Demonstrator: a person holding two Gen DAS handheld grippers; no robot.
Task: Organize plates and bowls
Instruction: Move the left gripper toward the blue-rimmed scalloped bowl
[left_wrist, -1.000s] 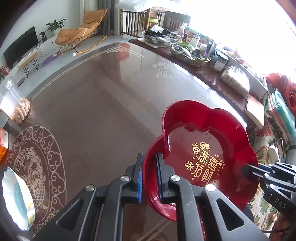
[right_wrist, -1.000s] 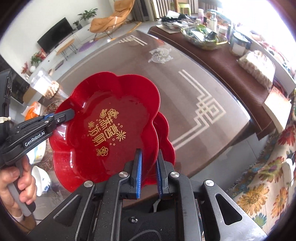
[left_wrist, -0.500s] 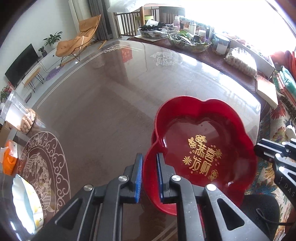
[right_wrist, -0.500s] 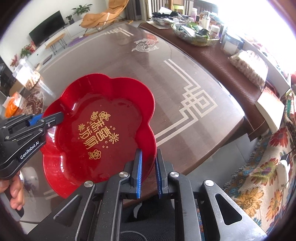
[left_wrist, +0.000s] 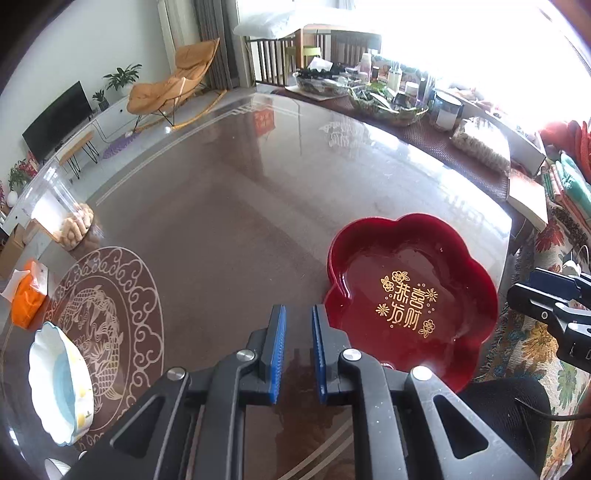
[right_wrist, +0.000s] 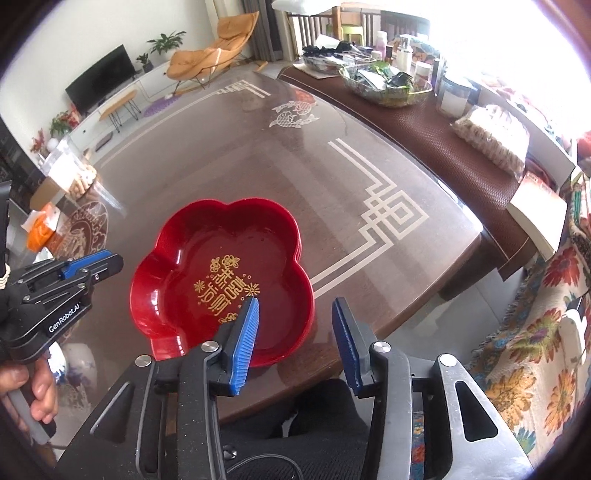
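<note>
- Left wrist view: a red flower-shaped dish (left_wrist: 410, 291) sits flat on the glass-topped table (left_wrist: 229, 206), near the front right corner, close to the edge nearest the person.
- Along its right side a second rim shows just beneath the top one in the right wrist view, so it looks like one red dish nested on another; I judge it was set here to make a stack.
- The dish opens straight upward. Being a rounded flower shape, it has no clear long axis. Its gold lettering (right_wrist: 225, 286) runs on a slant, rising toward the far right in the right wrist view.
- The left claw (left_wrist: 297, 345) hangs just left of the dish, its blue pads a narrow gap apart and nothing between them.
- The right claw (right_wrist: 295, 339) is spread wide and empty, one pad over the dish's near rim, the other off to the right. Whether that pad touches the rim I cannot tell.
- A white scalloped bowl (left_wrist: 59, 384) with a pale blue inside rests well apart, on the table's left side, probably still to be sorted.
</note>
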